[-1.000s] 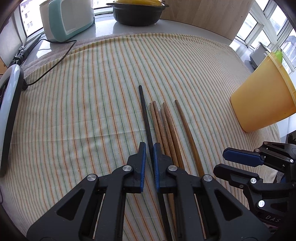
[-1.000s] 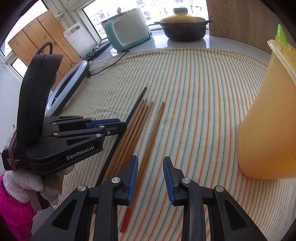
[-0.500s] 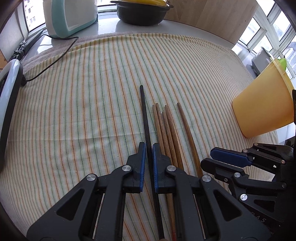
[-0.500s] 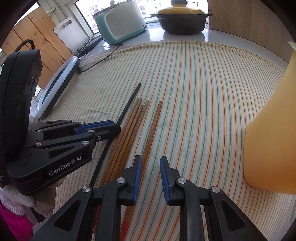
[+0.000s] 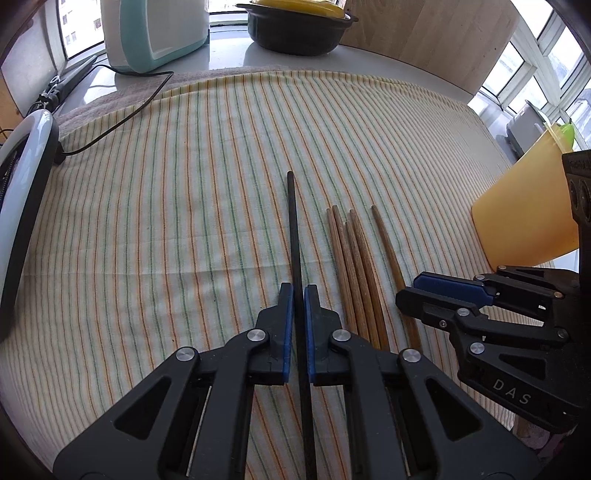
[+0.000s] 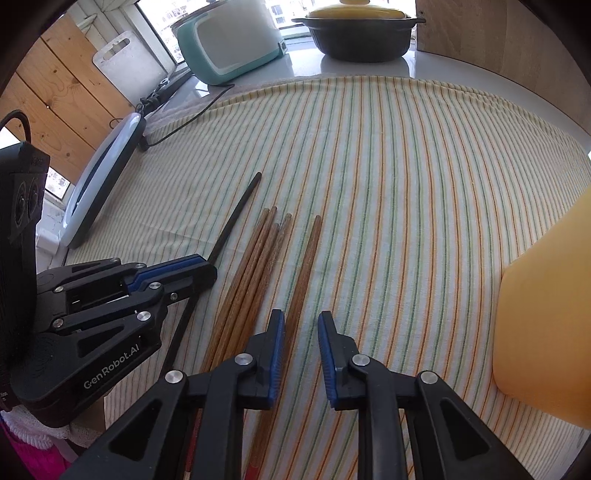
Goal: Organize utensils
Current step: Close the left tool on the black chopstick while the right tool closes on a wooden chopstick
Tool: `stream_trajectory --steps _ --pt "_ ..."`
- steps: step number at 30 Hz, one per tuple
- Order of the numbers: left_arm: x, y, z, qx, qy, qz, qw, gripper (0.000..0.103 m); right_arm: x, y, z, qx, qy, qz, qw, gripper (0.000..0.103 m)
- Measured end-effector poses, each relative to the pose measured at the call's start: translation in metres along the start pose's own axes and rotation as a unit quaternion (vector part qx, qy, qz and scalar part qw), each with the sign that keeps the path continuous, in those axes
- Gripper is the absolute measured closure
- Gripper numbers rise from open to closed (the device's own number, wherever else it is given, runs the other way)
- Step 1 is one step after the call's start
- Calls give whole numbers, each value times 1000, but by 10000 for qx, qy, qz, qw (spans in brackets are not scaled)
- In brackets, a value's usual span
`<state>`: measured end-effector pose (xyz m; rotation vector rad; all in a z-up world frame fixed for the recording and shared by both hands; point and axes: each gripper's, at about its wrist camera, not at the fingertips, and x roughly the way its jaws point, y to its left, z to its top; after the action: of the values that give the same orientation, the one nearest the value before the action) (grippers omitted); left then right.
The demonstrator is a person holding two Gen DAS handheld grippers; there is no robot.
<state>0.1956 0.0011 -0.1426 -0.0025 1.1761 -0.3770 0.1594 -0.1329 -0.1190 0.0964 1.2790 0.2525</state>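
Striped cloth [image 5: 184, 221], green and orange lines on cream, covers the table; wood panelling and bright windows behind. Beyond the cloth's far edge: teal-and-white appliance [image 5: 155, 33], its black cord [image 5: 122, 122] trailing onto the cloth, and a black casserole pot [image 6: 362, 33] with yellow lid. White ring light [image 6: 99, 181] leans at the cloth's left edge; yellow plastic tub [image 5: 517, 218] at its right.

Left gripper [image 5: 299, 291]: fingers clamped on the black chopstick [image 5: 293, 221]. Four brown chopsticks [image 6: 258, 266] lie bundled right of it. Right gripper [image 6: 301, 321]: fingers narrowly apart, just been closing, straddling the lone brown chopstick [image 6: 308, 258] without pressing it.
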Motion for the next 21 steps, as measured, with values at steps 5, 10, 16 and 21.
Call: stream_trajectory --steps 5,10,16,21 --pt "-3 7 -2 -150 -45 -36 9999 99 4 11 3 -272 -9 -238 9993 94" --pt "-9 14 -4 -291 -119 -113 9994 100 3 10 3 -292 16 -158 9994 97" --pt "-22 18 -5 -353 -269 -178 9989 100 -5 2 -4 -65 -44 104 9999 99" --pt "-36 16 -6 -329 -426 -212 9983 100 -18 4 -11 -91 -220 167 9996 99"
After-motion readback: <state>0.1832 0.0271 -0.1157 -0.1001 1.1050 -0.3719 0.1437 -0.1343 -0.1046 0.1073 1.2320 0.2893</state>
